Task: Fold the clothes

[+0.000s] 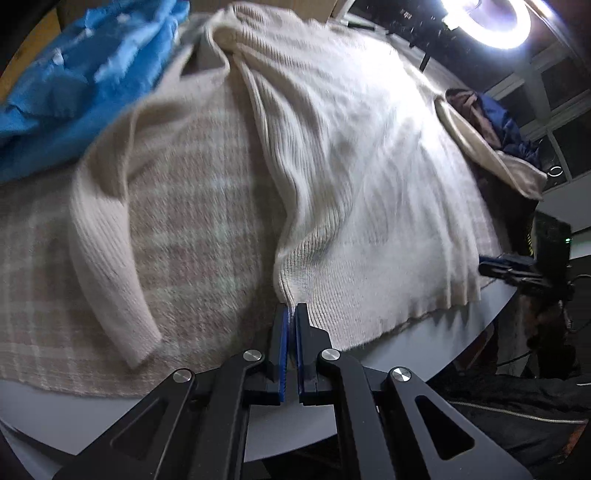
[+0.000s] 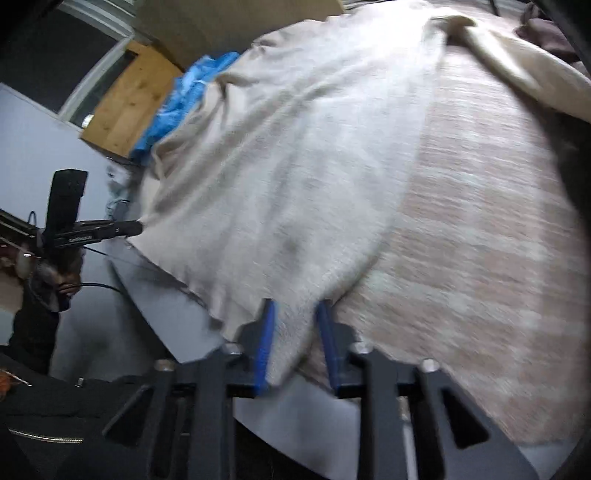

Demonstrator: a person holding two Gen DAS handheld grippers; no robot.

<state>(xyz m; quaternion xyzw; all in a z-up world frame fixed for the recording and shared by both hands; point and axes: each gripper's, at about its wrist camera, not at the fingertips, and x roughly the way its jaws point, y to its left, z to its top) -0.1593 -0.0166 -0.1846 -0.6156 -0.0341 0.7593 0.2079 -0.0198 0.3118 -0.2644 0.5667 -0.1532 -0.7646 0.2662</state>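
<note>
Plaid blanket (image 1: 192, 221), sweater (image 1: 351, 166) hem pinched, left tool (image 1: 291, 308)

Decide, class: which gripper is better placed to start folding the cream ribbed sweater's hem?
Left. The left gripper is shut on the cream ribbed sweater at its hem corner. The right gripper stands open around the other corner, so it probably must close first.

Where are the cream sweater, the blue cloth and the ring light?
cream sweater (image 1: 351, 166): left wrist view, ribbed body.
blue cloth (image 1: 81, 74): left wrist view, crumpled middle.
ring light (image 1: 517, 33): left wrist view, glowing rim.
</note>
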